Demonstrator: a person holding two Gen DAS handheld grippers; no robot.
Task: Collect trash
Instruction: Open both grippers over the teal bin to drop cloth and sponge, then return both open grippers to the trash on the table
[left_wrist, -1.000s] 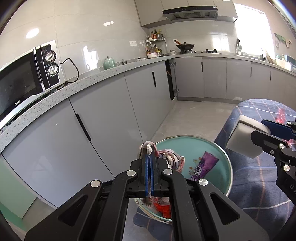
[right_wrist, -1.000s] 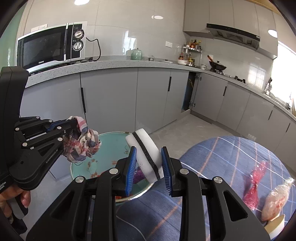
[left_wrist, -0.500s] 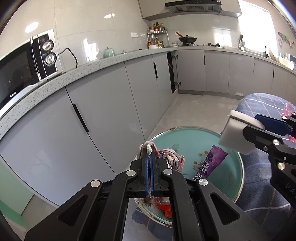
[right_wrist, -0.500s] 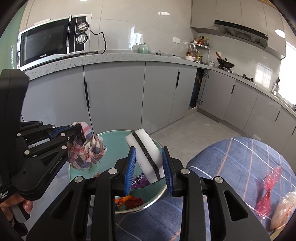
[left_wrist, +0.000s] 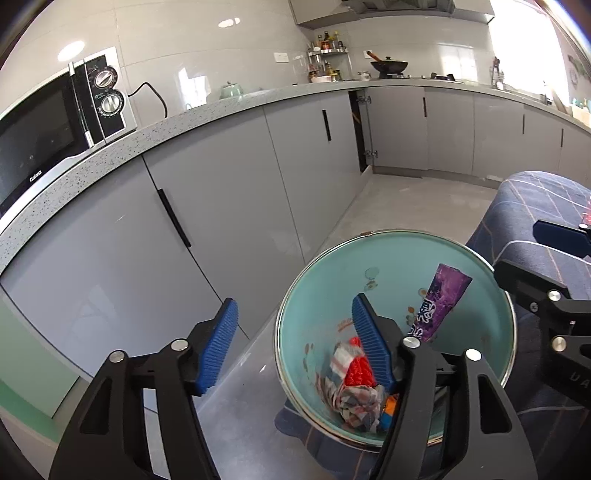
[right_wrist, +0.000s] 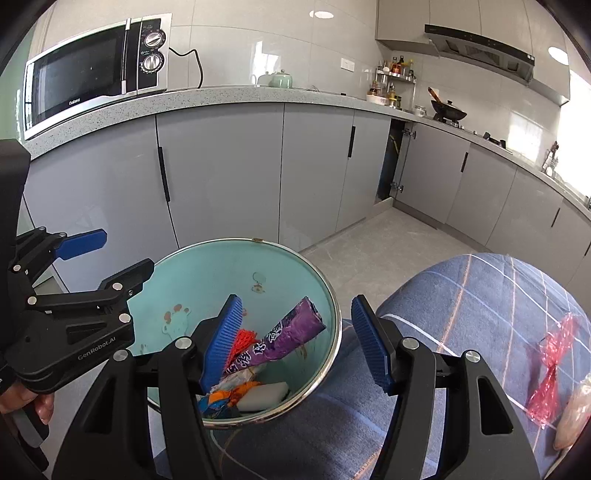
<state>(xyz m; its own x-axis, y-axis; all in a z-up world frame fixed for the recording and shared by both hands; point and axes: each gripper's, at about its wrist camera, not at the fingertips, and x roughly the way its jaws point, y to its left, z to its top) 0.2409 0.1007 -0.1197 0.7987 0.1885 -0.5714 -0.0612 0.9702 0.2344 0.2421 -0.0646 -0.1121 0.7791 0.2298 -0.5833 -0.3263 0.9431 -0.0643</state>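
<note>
Kitchen floor bin (right_wrist: 221, 258) holds purple wrapper (right_wrist: 280, 339) leaning rimward, upper-right

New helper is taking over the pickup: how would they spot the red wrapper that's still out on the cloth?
Start at the blue plaid tablecloth, to the right of the teal metal-rimmed bin. Near the cloth's right edge lies a crinkled red cellophane wrapper, pinched at its middle. Its see-through red sets it apart from the pale bagged item just right of it.

A home kitchen: a speckled grey stone worktop (right_wrist: 236, 96) over grey cabinets (right_wrist: 221, 173), a silver microwave (right_wrist: 92, 72), a black wok (right_wrist: 448, 109) under a range hood (right_wrist: 480, 40).
</note>
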